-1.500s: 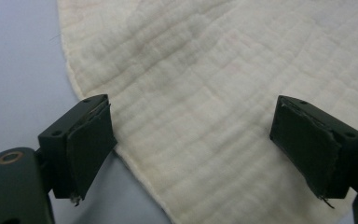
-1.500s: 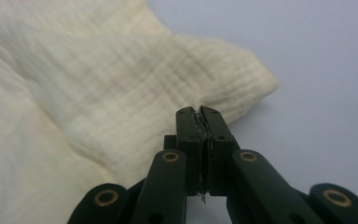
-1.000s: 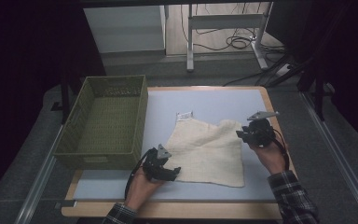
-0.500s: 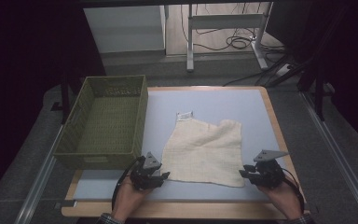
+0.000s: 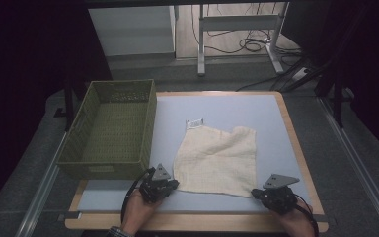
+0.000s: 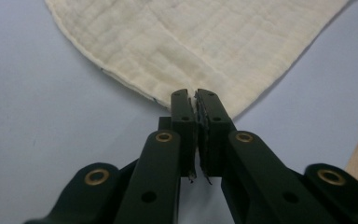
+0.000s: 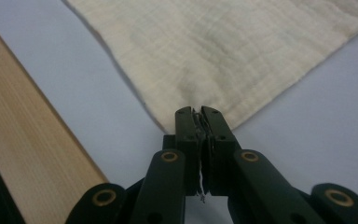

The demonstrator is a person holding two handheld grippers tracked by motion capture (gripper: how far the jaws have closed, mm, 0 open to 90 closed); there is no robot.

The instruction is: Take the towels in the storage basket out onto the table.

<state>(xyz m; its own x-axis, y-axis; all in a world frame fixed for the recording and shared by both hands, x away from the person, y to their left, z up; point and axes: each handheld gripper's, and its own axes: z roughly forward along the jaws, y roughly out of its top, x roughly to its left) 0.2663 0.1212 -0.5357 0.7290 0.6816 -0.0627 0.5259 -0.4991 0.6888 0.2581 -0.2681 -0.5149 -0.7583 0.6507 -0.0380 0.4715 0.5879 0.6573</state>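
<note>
A cream woven cloth [image 5: 217, 160] lies flat on the blue-grey mat [image 5: 227, 106], with a small white label [image 5: 195, 123] at its far left corner. My left gripper [image 5: 173, 183] sits at the cloth's near left corner. Its jaws have just been closing and now pinch that corner [image 6: 196, 100] of the cloth [image 6: 191, 42]. My right gripper [image 5: 254, 193] is at the near right corner. Its jaws have also just been closing, and the cloth [image 7: 223, 46] is caught between the tips [image 7: 196, 116].
A green woven basket [image 5: 150, 123] stands on the table's left side, its near end close to my left gripper. The table's wooden edge [image 7: 23, 154] runs just beside my right gripper. Bare mat lies beyond the cloth, towards the far edge.
My right gripper has come from the cloth's far right corner down to its near right corner and closed. The left gripper has barely moved, and its jaws have closed on the near left corner.
</note>
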